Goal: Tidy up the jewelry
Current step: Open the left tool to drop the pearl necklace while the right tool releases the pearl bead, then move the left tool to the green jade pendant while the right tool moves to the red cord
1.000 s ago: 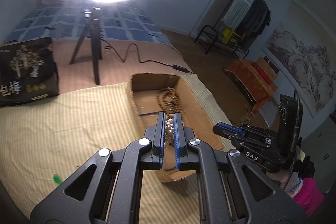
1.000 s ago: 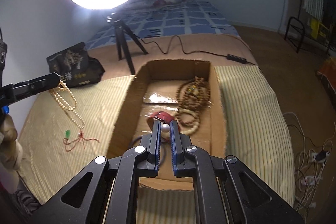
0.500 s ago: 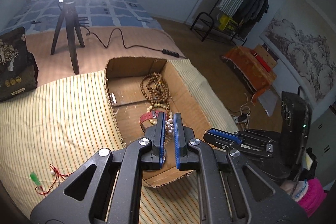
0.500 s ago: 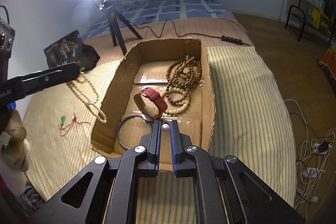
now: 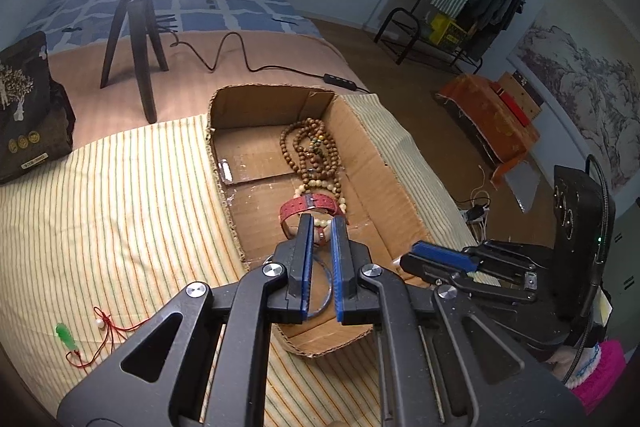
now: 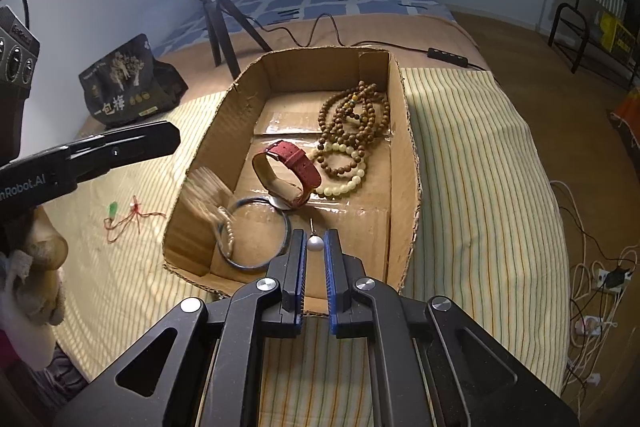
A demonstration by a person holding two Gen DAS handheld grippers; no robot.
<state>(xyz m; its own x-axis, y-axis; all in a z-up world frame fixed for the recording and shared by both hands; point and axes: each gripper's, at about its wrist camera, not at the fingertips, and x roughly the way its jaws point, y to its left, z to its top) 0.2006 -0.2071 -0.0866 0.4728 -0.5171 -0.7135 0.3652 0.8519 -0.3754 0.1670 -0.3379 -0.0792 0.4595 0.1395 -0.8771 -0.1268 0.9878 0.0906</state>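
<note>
My left gripper (image 5: 320, 223) hovers over the near end of the cardboard box (image 5: 376, 163). Its jaws are opening and nothing is between them. A pale bead strand (image 6: 208, 195), blurred, drops into the box's near left corner beside a dark bangle (image 6: 256, 231). My right gripper (image 6: 315, 237) is shut on a small pearl pin (image 6: 315, 243) above the box's near edge. Inside lie a red watch (image 6: 294, 167), brown bead strands (image 6: 352, 119) and a pale bracelet (image 6: 348, 179). A green pendant on a red cord (image 5: 66, 337) lies on the striped cloth.
A ring light on a black tripod (image 5: 136, 39) stands behind the box, its cable and switch (image 5: 340, 83) running right. A black bag (image 5: 28, 107) sits at the far left. The bed drops off at the right to a floor with cables (image 6: 600, 283).
Both grippers have sunk closer to the box. The pale bead strand that hung from my left gripper has left its jaws and is falling into the box. The pearl pin stays gripped.
</note>
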